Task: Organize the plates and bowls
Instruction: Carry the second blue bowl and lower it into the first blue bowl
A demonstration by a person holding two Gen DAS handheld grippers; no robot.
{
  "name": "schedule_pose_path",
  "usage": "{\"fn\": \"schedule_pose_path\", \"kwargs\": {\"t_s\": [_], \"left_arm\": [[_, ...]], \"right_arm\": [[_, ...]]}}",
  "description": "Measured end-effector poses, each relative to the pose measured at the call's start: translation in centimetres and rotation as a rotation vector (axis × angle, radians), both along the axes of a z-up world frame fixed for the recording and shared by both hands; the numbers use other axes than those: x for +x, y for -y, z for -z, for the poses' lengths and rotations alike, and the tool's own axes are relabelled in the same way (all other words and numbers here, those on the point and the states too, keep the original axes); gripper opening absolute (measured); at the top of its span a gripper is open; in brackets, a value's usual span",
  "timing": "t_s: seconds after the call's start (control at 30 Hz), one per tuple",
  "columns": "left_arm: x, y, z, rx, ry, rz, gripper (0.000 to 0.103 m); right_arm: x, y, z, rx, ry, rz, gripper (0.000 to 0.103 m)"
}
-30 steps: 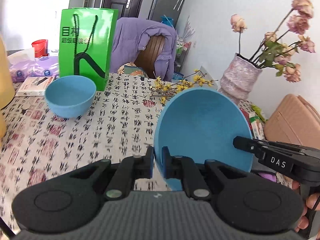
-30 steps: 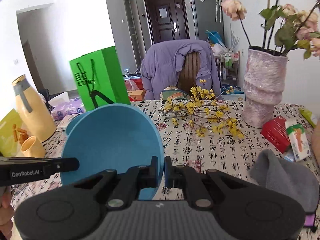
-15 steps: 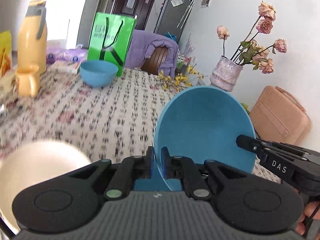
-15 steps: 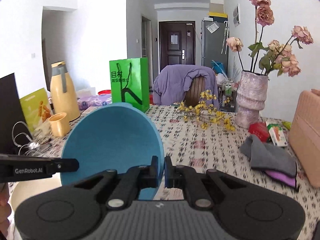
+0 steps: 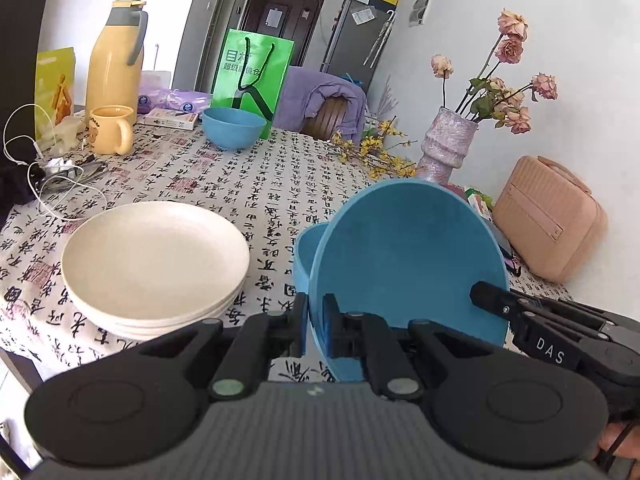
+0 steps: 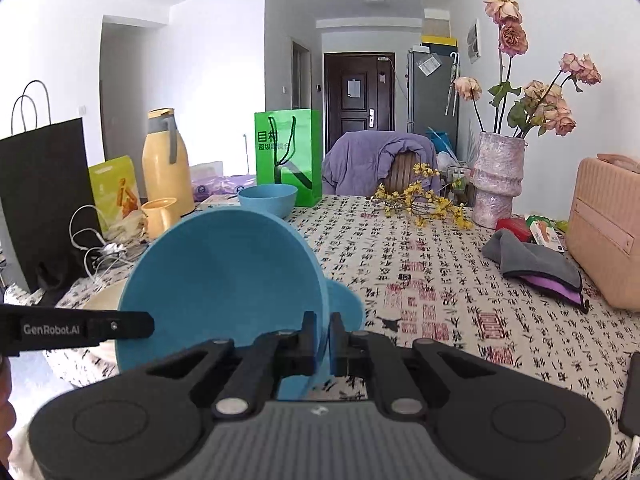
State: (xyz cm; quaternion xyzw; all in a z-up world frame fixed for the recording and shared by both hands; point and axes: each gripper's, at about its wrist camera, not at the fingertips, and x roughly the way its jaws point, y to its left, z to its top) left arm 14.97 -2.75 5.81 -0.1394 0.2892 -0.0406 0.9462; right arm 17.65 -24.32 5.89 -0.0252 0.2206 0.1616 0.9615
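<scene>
Left gripper [image 5: 316, 330]: its black jaws are pinched tight on the near rim of a large matte blue bowl [image 5: 404, 264], one finger inside the rim and one outside.
Right gripper [image 6: 323, 336]: clamped down on the opposite rim of the same large matte blue bowl [image 6: 224, 276], so both tools carry it together.
Held bowl: tilted steeply, its hollow facing the room, raised off the table.
Second blue bowl [image 5: 306, 250]: sits on the tablecloth just behind and under the held one; only an edge shows past it.
Stack of cream round plates [image 5: 156, 260]: rests on the cloth to the left of the held bowl, near the table's front edge.
Small blue bowl [image 5: 234, 127]: upright at the far side, just in front of a bright green paper shopping bag [image 5: 252, 80].
Table [image 5: 256, 184]: covered by a white cloth printed with black calligraphy.
Far left: a yellow thermos jug [image 5: 114, 64] with a yellow mug [image 5: 110, 130] before it.
</scene>
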Motion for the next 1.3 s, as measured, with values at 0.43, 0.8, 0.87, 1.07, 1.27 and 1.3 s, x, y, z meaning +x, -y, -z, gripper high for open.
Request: {"fn": "schedule_pose_path", "kwargs": {"t_s": [0.43,0.8,0.87,1.07,1.27,1.3], "left_arm": [[2.1,-0.3,-0.3,0.01,0.023,-0.008,0.008],[8.3,-0.9,-1.5,-0.001,0.03,0.01,0.008],[9.4,-1.0,-1.9,-0.006,0.031,0.009,0.008],[12.2,-1.1,-1.5,0.001,0.011,0.012,0.008],[14.9,-1.6,-0.2,-0.023,-0.044,0.011,0.008],[15.3,-1.6,-0.1,-0.019,-0.048,0.015,0.008]], "right_arm": [[1.1,-0.3,-0.1,0.023,-0.015,-0.007,0.006],[7.1,0.2,0.1,0.092,-0.082,0.019,0.008],[8.5,0.6,0.2,0.125,-0.114,0.016,0.008],[11.1,0.4,0.6,0.134,-0.151,0.022,0.009],[13.7,0.1,1.5,0.116,-0.205,0.031,0.009],[14.2,0.1,1.7,0.117,-0.215,0.034,0.009]]}}
